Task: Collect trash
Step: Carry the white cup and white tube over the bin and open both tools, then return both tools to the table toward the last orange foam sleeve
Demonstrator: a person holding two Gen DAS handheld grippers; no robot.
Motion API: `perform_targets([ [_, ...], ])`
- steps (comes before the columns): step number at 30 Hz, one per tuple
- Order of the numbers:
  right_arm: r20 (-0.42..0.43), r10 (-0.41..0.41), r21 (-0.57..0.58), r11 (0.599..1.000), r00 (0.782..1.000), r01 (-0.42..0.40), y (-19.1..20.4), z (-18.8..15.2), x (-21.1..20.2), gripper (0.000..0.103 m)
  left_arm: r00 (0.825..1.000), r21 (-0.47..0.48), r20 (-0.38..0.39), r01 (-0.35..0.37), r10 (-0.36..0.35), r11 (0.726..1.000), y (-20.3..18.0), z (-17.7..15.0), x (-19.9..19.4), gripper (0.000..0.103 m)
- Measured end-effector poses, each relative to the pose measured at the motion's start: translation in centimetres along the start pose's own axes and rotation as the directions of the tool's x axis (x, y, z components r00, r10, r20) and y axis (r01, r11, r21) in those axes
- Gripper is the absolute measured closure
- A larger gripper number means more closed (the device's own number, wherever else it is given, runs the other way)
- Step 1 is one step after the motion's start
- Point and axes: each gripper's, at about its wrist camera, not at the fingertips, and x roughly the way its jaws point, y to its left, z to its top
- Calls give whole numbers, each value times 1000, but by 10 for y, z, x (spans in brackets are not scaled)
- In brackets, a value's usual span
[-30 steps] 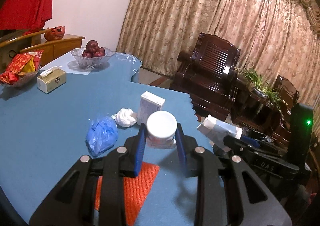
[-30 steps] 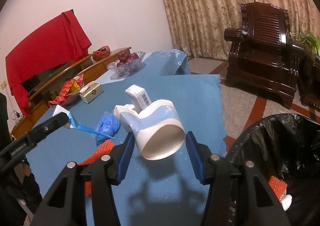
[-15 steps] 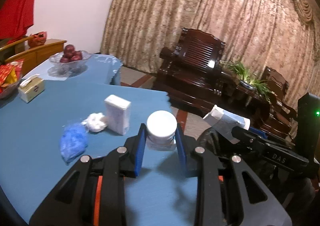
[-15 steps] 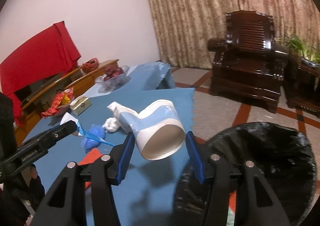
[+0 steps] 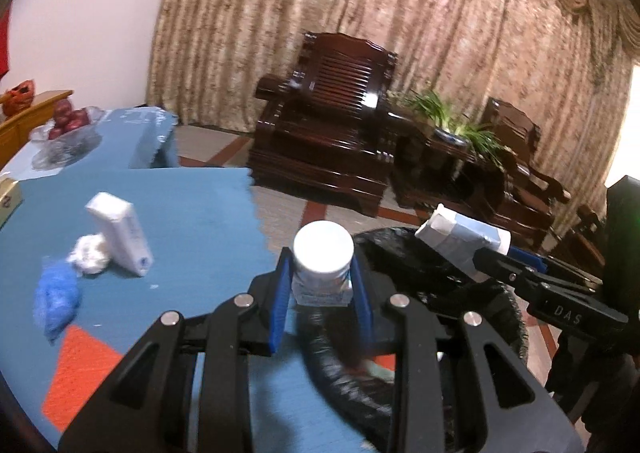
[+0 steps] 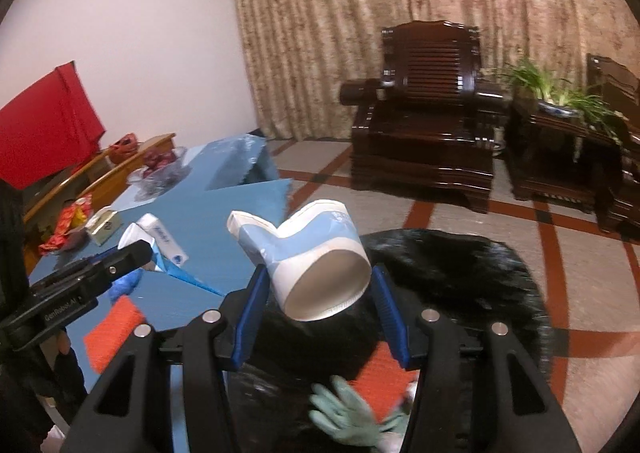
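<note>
Bin bag (image 6: 500,265) holds green glove (image 6: 348,413), orange mesh (image 6: 380,381) (bag black).

Matt blue cloth over the tabletop (image 5: 192,221). Smooth white plastic cap on a paper-labelled jar (image 5: 323,265). Creased blue-and-white paper cup (image 6: 316,257), matt. Crinkled glossy black plastic bin bag (image 6: 472,265). Rough orange mesh (image 5: 80,369) near the tabletop's front edge. Crumpled white tissue (image 5: 90,259). Dark, polished, glossy wood armchair (image 5: 332,145). Heavy patterned cloth curtain (image 5: 360,5).

"DAS" on the right hand-held gripper (image 5: 494,261); "GenRobot.AI" on the left hand-held gripper (image 6: 140,251).
</note>
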Motion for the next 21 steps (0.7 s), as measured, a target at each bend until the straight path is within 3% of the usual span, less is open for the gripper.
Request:
perform_targets([
  [14,-18,-140,60,988,990,141,-75,-12,-10,50,988,66,-79,136,-130,989,-72,-6,67,75],
  [16,-21,-167,62,984,986,168,-82,-14,-10,43,982,63,-113,159,-151,985,-76,-9,76,73],
  [19,-32,-207,61,976,978,209,-88,-17,-9,24,980,54,-122,167,-160,984,-74,-13,77,50],
  [21,-31,-217,63,974,976,218,-90,-20,-10,19,983,56,-108,157,-150,986,-69,-12,73,39],
])
